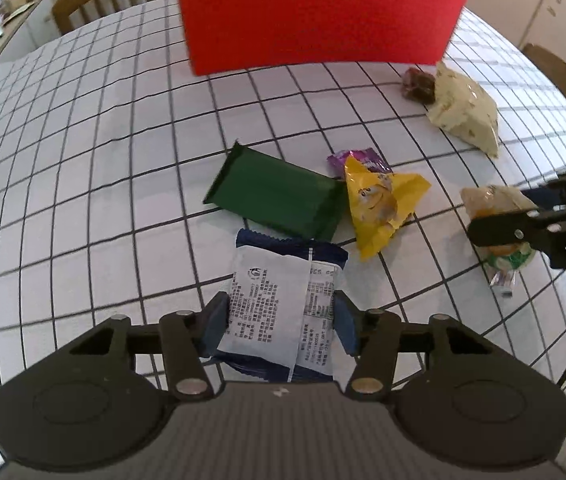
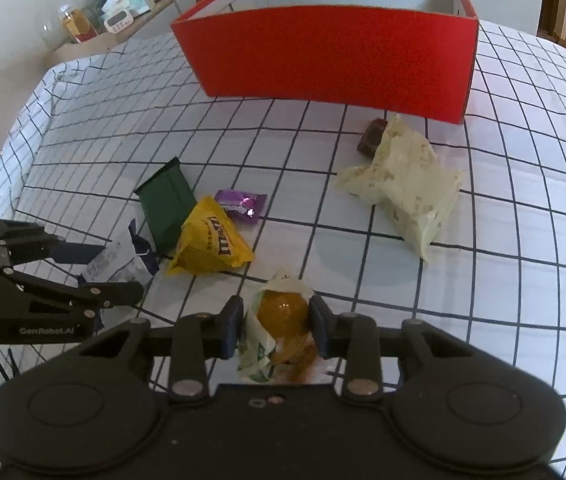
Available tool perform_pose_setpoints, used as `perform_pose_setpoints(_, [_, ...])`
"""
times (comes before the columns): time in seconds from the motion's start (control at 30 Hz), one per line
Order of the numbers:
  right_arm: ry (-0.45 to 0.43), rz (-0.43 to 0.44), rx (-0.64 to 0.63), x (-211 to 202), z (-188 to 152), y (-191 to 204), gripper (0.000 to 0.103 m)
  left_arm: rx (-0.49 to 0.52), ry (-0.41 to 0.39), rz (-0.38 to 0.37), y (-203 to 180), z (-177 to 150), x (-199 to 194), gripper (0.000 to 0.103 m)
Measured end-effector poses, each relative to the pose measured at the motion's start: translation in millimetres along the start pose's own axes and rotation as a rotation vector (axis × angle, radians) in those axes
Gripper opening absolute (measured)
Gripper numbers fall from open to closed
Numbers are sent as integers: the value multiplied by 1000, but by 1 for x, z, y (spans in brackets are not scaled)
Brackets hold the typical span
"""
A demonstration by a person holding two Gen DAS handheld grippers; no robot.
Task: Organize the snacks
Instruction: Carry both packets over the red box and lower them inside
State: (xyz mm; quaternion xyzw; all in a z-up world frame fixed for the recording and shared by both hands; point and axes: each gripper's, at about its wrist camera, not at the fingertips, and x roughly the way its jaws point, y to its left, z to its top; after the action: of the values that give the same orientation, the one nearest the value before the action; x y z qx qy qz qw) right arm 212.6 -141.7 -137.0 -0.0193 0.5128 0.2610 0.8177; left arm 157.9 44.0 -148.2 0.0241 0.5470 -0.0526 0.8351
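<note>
Nearest my left gripper (image 1: 281, 322), its fingers pinch a blue-and-white packet (image 1: 283, 300) just short of the green bar (image 1: 277, 200), well before the red box (image 1: 319, 20). My right gripper (image 2: 275, 322) fingers clamp an orange-filled snack (image 2: 283, 314); only its view shows M&M's lettering on the yellow bag (image 2: 211, 242).

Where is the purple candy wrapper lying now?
The purple candy wrapper lies on the checked tablecloth mid-table, touching the yellow M&M's bag, right of the green packet.
</note>
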Motion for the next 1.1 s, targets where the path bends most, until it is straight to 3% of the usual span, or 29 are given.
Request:
perform_pose_setpoints(0.23, [-44,11,16,-25,5,0,34,-106,-43,-24,-2,6,-32,54])
perform_pose_setpoints(0.5, [-150,25,9,-68,35,-1,34,-160,-135,-10,-14,41,-81,54])
perform_pose_setpoints(0.87, [-297,23,-10,-104,104,-8,34,-138,-273,59,-22,126,-128,54])
perform_pose_setpoints(1.1, [-352,-1,2,-105,147,-18,34,-119,-315,103,-19,175,-128,54])
